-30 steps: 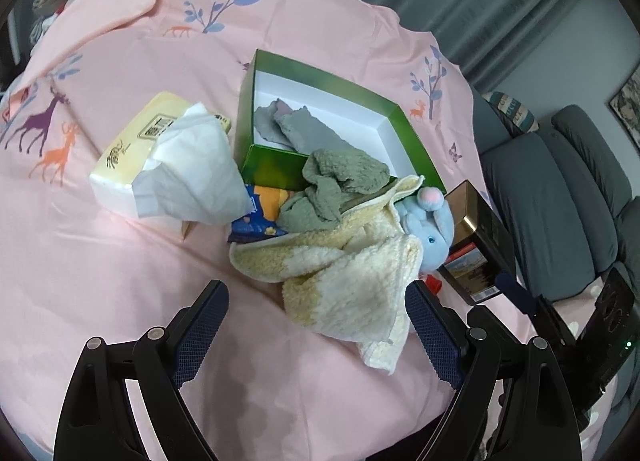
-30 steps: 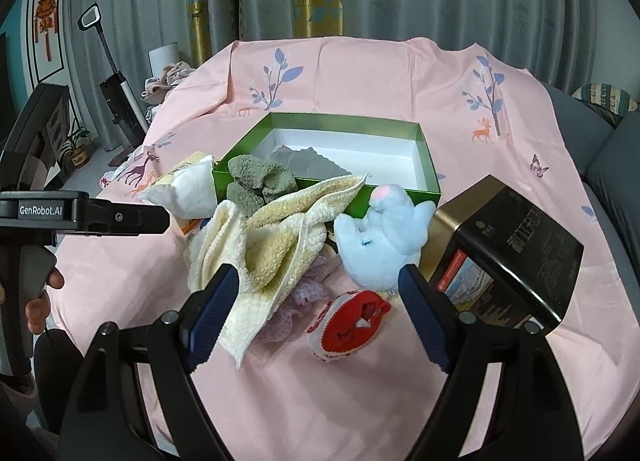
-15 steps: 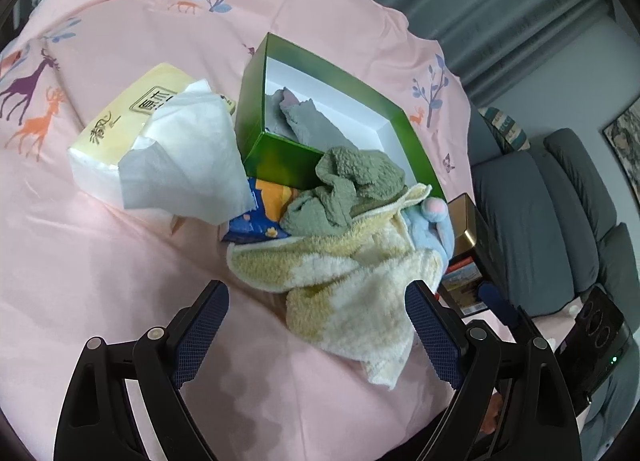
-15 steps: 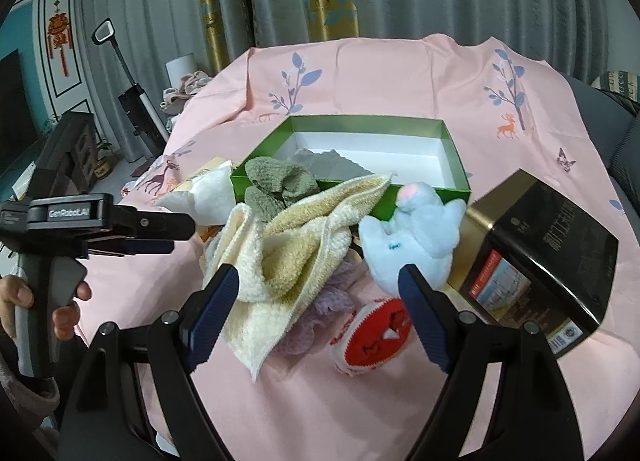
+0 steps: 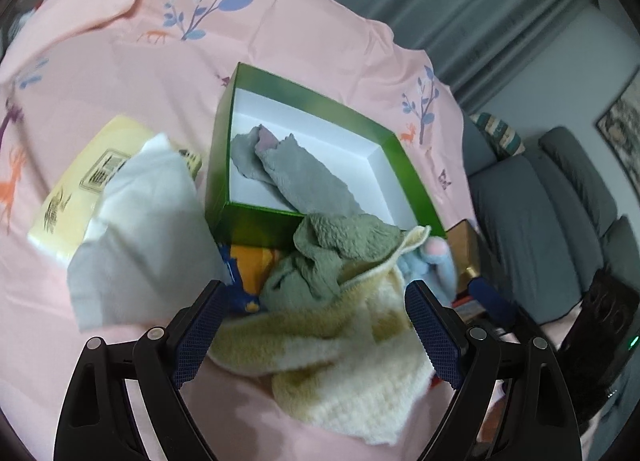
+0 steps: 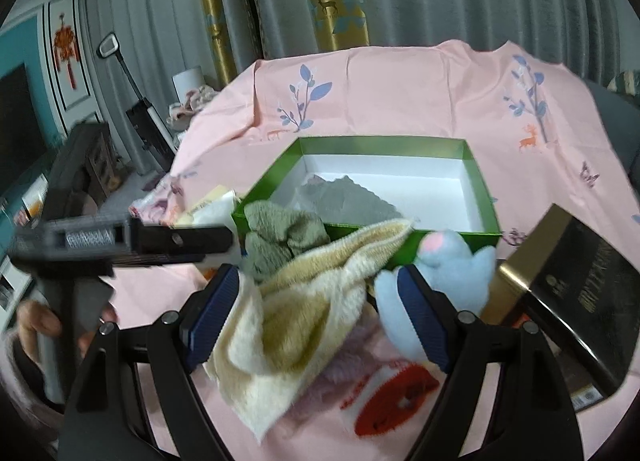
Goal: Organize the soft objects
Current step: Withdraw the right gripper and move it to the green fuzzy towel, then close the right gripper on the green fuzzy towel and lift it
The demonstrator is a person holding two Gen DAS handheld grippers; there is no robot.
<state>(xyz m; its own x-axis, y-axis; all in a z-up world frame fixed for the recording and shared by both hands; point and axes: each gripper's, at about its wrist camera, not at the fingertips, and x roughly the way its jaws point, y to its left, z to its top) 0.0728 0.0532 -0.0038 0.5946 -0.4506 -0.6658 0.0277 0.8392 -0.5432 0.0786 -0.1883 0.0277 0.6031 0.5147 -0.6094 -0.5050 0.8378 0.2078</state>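
Both grippers have closed in on the pile since a second ago, so the cloths now fill more of each picture.

From the left wrist, our left gripper (image 5: 312, 325) stands wide open with nothing gripped, straddling the yellow towel (image 5: 340, 345) at 6 o'clock. A green cloth (image 5: 340, 253) lies on the towel's top edge, against the near wall of the green box (image 5: 218, 165) at centre. One grey cloth (image 5: 296, 173) is already inside; the rest is still out. A tissue pack (image 5: 80, 189) with a loose tissue sits at 9 o'clock, and the pink sheet (image 5: 120, 73) is bare towards 11.

From the right wrist, our right gripper (image 6: 318, 313) is also open and empty, its fingers either side of the towel's upper fold. The blue plush toy (image 6: 452, 273) touches the right finger at 3 o'clock, and a dark tin (image 6: 572, 285) crowds that side. A red slipper (image 6: 396, 397) lies at 5. The left gripper's handle reaches in from 9, so room there is tight; the box's far half at 12 is free.
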